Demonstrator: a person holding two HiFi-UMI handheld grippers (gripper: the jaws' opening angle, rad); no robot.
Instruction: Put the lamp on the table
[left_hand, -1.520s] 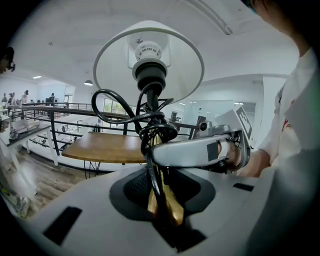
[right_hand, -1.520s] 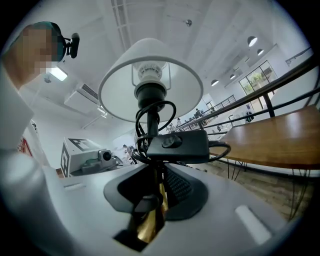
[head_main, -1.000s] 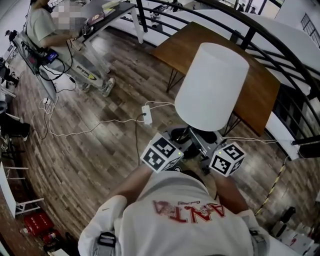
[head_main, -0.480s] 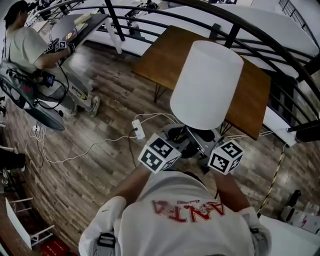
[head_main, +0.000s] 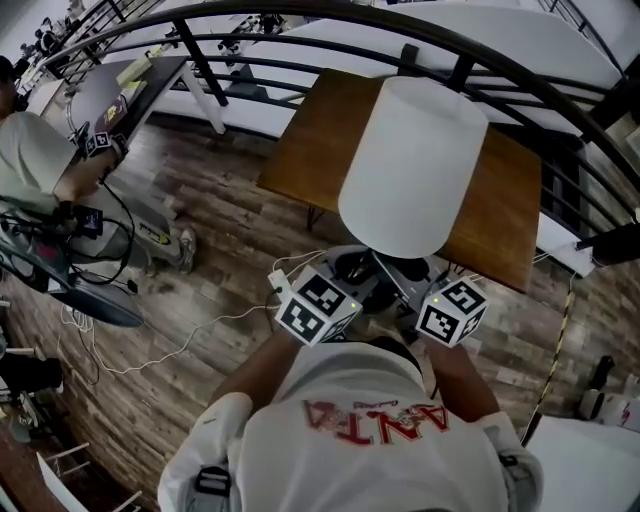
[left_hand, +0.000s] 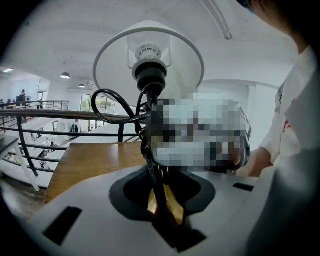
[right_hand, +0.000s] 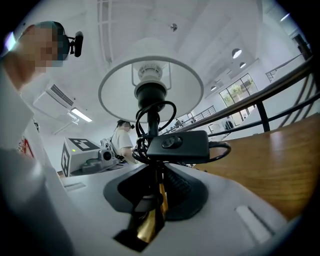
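Note:
The lamp has a white drum shade (head_main: 415, 165), a black bulb socket (left_hand: 150, 75), a brass-coloured stem (right_hand: 159, 197) and a black cord with an inline switch (right_hand: 177, 145) coiled round the stem. It stands upright, held in the air in front of the person. My left gripper (head_main: 362, 285) and right gripper (head_main: 408, 288) are both shut on the stem below the shade, from opposite sides. In the gripper views the stem runs up between the jaws of the left gripper (left_hand: 162, 202) and the right gripper (right_hand: 150, 205). The shade overlaps the near part of the wooden table (head_main: 505, 205).
A black metal railing (head_main: 300, 12) curves behind the table. A white power strip (head_main: 279, 284) and cables lie on the plank floor. A seated person (head_main: 40, 165) and a desk (head_main: 130, 85) are at the far left.
The person has carried the lamp closer to the wooden table, which now lies nearer and more beneath the shade. Both grippers keep the same hold. The seated person has slid toward the left edge.

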